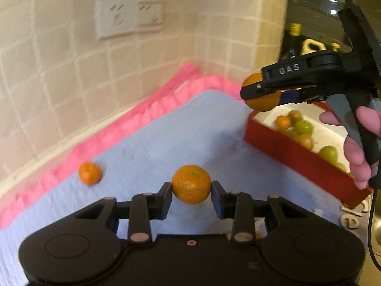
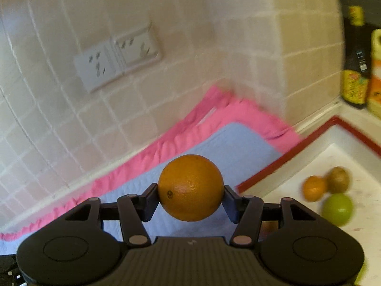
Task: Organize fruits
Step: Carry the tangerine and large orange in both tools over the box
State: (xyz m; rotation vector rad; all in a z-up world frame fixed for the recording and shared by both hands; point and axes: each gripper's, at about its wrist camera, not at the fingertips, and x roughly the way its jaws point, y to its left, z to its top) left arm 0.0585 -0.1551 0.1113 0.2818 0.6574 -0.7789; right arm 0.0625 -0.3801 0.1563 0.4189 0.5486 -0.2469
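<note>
Both tongs clamped on fruit, lifted above the cloth.

Loose mandarin (image 1: 89, 173) lies on the blue cloth (image 1: 166, 138), at 9 o'clock of the left tongs (image 1: 191, 194), which grip a small mandarin (image 1: 191, 184) between their pads. Right tongs (image 2: 190, 199) clamp an orange (image 2: 190, 187); red tray (image 2: 281, 157) holding fruit sits at 3 o'clock.

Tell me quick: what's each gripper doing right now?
Left gripper: closed on a small mandarin, lifted off the blue mat.
Right gripper: closed on a larger orange, held in the air.
</note>
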